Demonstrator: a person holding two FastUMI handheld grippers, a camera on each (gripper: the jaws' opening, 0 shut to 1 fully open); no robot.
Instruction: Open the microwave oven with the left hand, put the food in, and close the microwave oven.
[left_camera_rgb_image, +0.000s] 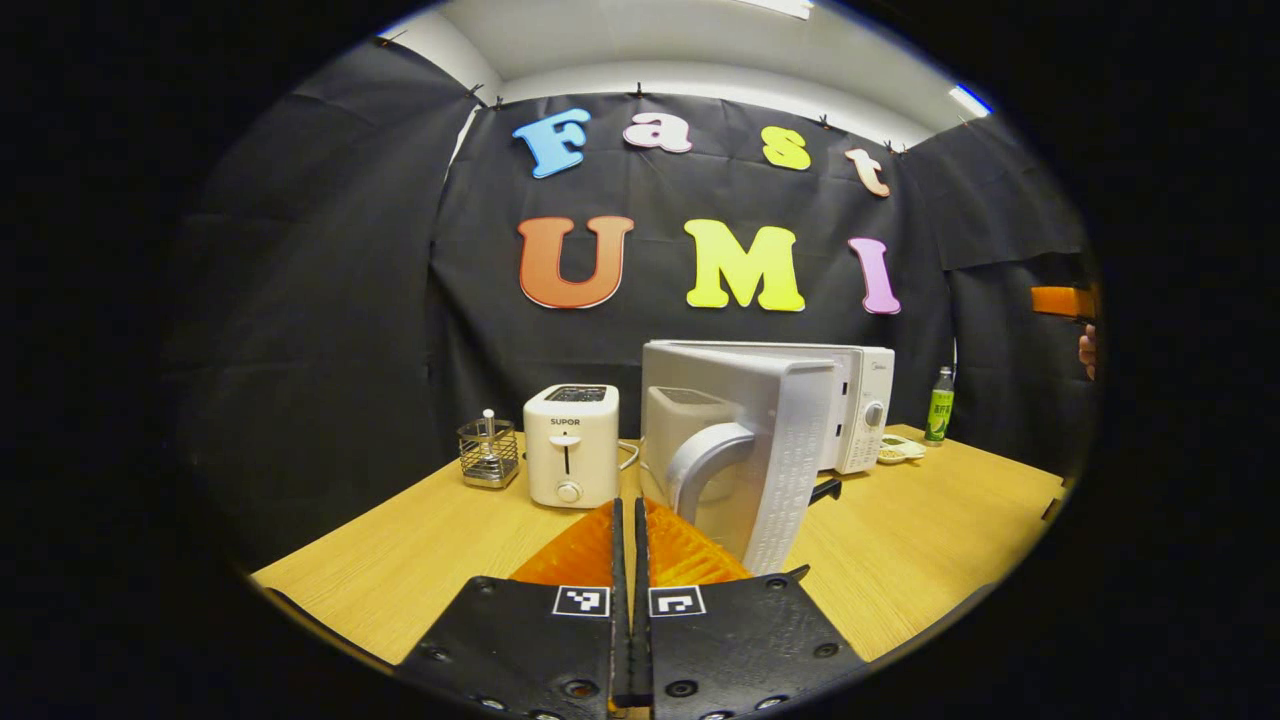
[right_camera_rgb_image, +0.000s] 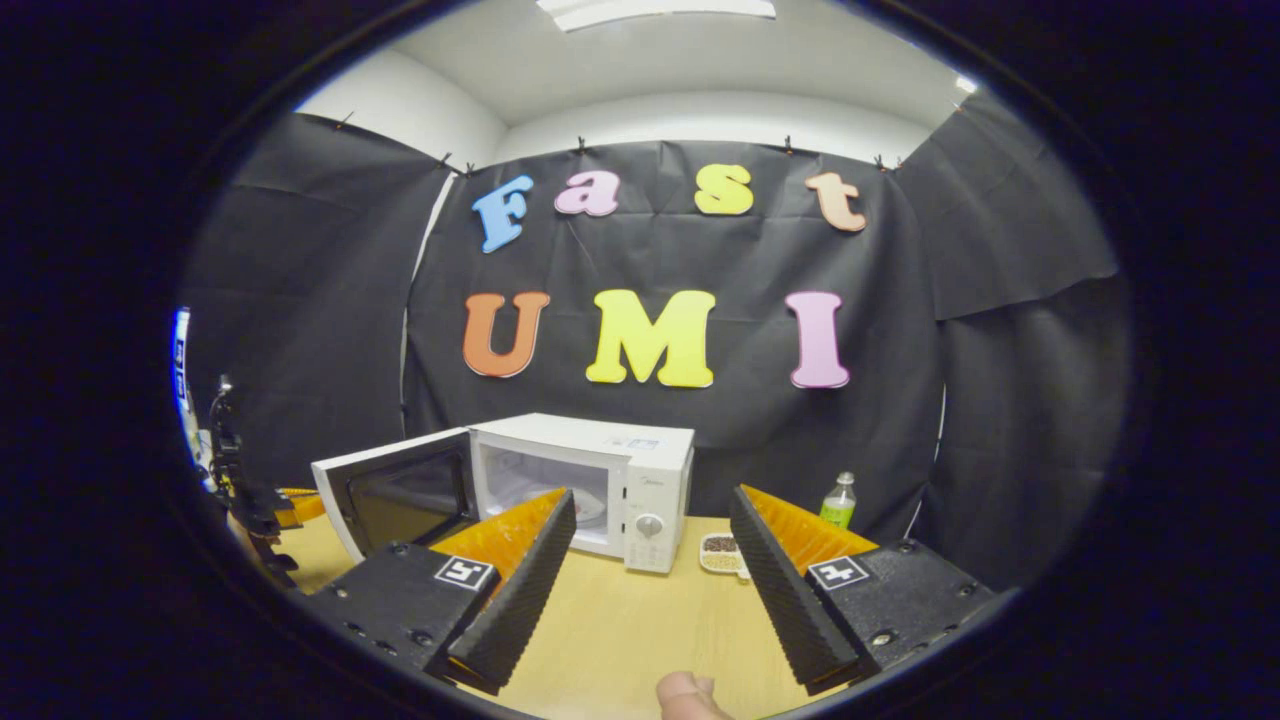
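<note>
Sitting right of the microwave (right_camera_rgb_image: 585, 480), the food dish (right_camera_rgb_image: 722, 555) lies just ahead between the right gripper (right_camera_rgb_image: 650, 570) fingers, which stand wide apart. Door (right_camera_rgb_image: 395, 495) is swung open leftward. Left gripper (left_camera_rgb_image: 630, 545) fingers are together, empty, beside the door handle (left_camera_rgb_image: 705, 460).

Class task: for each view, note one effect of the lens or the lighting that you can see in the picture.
Left gripper view: the fisheye bows the table edge, and a ceiling light glares white. Right gripper view: the ceiling lamp is blown out, while the microwave stays sharp and evenly lit.
</note>
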